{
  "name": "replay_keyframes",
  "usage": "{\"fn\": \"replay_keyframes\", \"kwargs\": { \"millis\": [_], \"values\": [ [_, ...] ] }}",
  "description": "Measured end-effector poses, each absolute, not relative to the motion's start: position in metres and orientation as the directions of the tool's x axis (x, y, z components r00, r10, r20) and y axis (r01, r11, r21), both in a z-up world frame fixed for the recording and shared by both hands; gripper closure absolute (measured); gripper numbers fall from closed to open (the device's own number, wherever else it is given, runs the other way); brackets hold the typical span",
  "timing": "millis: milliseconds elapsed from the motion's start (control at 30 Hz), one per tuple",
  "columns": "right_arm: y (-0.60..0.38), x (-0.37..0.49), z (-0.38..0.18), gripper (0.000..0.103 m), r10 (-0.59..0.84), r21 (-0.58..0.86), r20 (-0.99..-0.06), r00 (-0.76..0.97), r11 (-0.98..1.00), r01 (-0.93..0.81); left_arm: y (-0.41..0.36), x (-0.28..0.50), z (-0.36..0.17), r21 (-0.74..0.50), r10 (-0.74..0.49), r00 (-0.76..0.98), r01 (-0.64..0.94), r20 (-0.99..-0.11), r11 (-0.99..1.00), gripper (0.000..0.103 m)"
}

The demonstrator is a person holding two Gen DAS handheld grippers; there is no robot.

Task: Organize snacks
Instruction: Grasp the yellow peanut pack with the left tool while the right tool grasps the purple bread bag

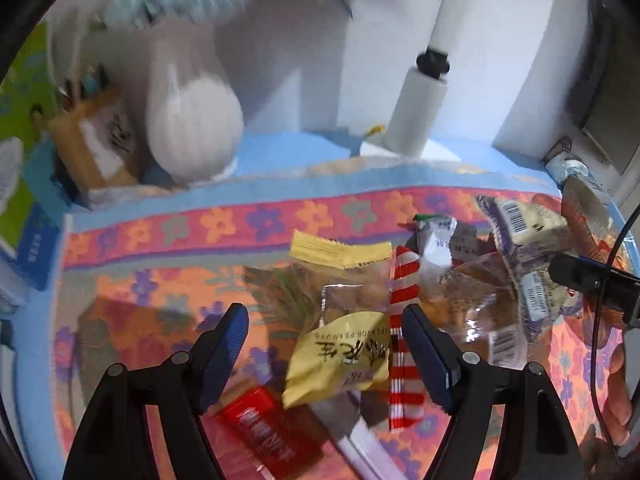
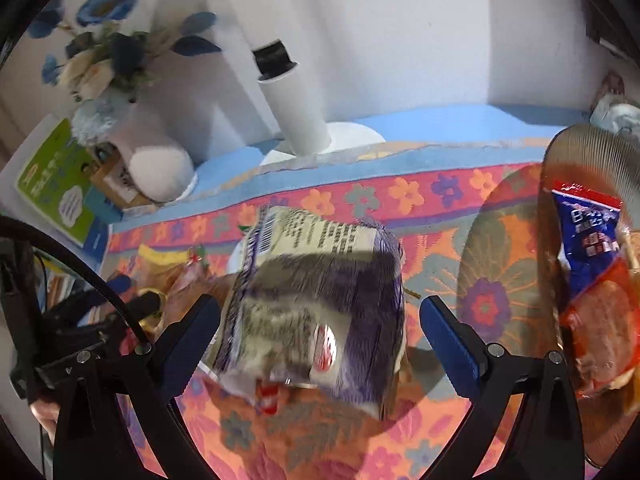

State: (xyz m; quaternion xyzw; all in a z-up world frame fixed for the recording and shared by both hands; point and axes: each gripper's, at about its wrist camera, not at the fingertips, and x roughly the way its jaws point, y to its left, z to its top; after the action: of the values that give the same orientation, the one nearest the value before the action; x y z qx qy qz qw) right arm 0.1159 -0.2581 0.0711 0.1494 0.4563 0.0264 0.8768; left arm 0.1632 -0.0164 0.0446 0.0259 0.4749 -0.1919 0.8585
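Note:
In the left wrist view my left gripper (image 1: 326, 350) is open over a yellow peanut packet (image 1: 344, 340) lying between its fingers on the flowered cloth (image 1: 224, 220). A red-and-white striped packet (image 1: 404, 332) lies beside it, a red packet (image 1: 272, 432) below. More wrapped snacks (image 1: 516, 240) are piled at the right. In the right wrist view my right gripper (image 2: 320, 336) is open around a purple-and-white snack bag (image 2: 316, 300), blurred. An amber basket (image 2: 592, 272) at the right holds a blue packet (image 2: 588, 228) and an orange one (image 2: 600, 332).
A white vase with blue flowers (image 2: 156, 160), a white lamp post on a round base (image 2: 296, 120), a cardboard box (image 1: 92, 140) and a green booklet (image 2: 52, 184) stand along the back wall. The other gripper shows at the right edge (image 1: 592, 276).

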Motion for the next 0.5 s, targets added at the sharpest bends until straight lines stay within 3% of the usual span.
{"fn": "replay_keyframes", "kwargs": {
  "millis": [100, 200, 267, 333, 500],
  "values": [
    [-0.256, 0.123, 0.063, 0.003, 0.195, 0.295, -0.801, 0.566, 0.951, 0.090, -0.017, 0.167, 0.037, -0.150, -0.310, 0.485, 0.341, -0.818, 0.928, 0.028],
    [-0.252, 0.126, 0.056, 0.015, 0.196, 0.283, -0.814, 0.547, 0.956, 0.078, -0.018, 0.166, 0.033, -0.158, -0.315, 0.472, 0.343, -0.823, 0.926, 0.034],
    [-0.251, 0.124, 0.056, 0.022, 0.183, 0.270, -0.805, 0.564, 0.960, 0.073, -0.022, 0.163, 0.029, -0.144, -0.303, 0.461, 0.349, -0.834, 0.926, 0.055],
    [-0.250, 0.122, 0.058, 0.034, 0.174, 0.261, -0.799, 0.575, 0.963, 0.071, -0.027, 0.161, 0.023, -0.129, -0.286, 0.452, 0.347, -0.845, 0.929, 0.056],
    [-0.254, 0.115, 0.061, 0.042, 0.161, 0.253, -0.787, 0.596, 0.965, 0.073, -0.029, 0.152, 0.031, -0.123, -0.289, 0.476, 0.350, -0.830, 0.929, 0.061]
  ]
}}
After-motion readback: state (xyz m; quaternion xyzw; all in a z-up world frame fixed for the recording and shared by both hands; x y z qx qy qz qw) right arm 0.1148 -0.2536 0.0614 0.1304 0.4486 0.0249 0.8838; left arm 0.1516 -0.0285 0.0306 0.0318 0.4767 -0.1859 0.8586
